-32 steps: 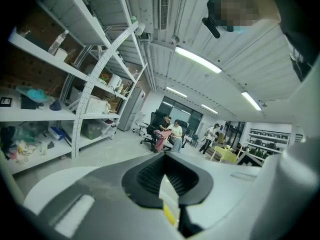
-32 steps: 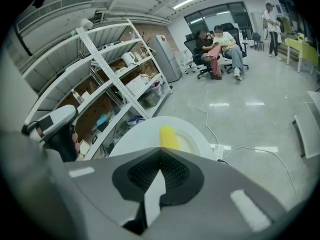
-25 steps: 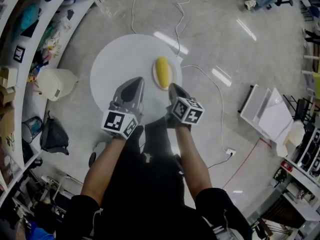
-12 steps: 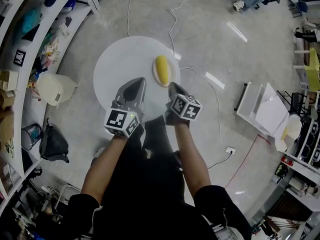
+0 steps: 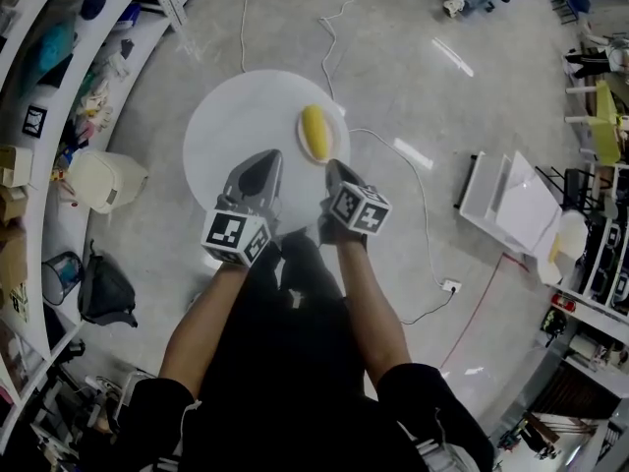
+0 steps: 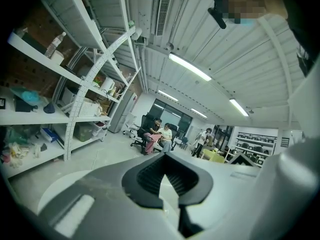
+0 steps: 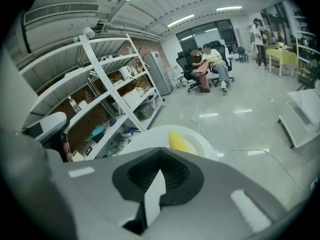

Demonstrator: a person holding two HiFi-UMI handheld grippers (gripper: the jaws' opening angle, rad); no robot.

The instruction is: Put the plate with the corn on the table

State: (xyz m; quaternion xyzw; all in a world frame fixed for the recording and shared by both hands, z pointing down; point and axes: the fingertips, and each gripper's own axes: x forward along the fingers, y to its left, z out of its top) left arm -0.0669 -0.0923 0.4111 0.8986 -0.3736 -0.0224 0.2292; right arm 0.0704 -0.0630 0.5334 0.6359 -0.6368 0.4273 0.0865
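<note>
Now: round white table [image 5: 224,131] on glossy grey floor [image 5: 393,77]; shelving [image 5: 49,77] left.

Corn [image 5: 314,132] on plate [image 5: 337,138], seemingly near right edge of table [image 5: 231,126]

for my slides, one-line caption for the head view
Plate with corn set on the round table; left gripper and right gripper hover shut and empty.

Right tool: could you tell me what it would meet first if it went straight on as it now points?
Probably the plate holding the corn, just ahead of the right tool on the white table; its height above the table is unclear.
</note>
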